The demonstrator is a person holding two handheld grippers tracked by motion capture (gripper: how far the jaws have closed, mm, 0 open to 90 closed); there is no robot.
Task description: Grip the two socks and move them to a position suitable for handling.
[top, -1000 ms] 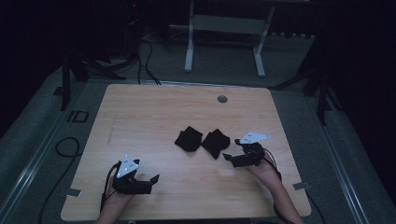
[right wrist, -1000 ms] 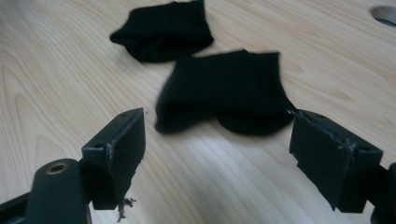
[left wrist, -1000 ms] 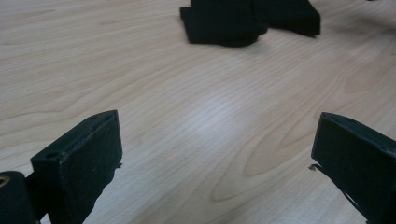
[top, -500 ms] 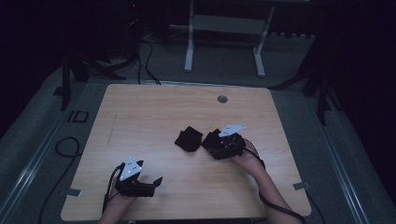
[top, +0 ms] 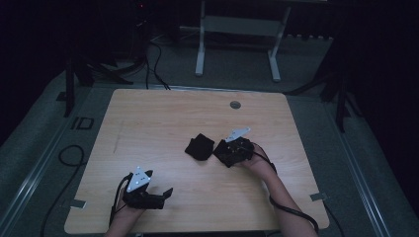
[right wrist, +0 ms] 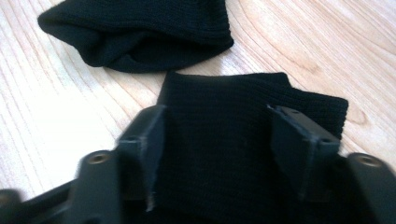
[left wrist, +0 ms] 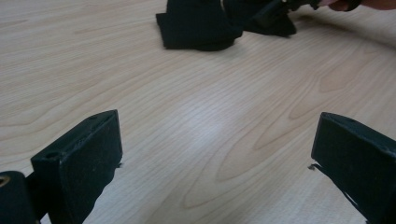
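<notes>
We are closing our right gripper (right wrist: 215, 135), jaws narrowing astride the near black knitted sock (right wrist: 243, 112) but not yet pinching, so we must squeeze next, while our left gripper (left wrist: 215, 154) rests spread, well apart.

the right tool (top: 228, 154) moved left onto the nearer black cloth (right wrist: 224, 140), its jaws closing around it.

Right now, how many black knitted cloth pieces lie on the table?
2. One black knitted piece lies free near the table's middle. The other piece lies just right of it, between the right gripper's jaws, which have just been closing.
</notes>
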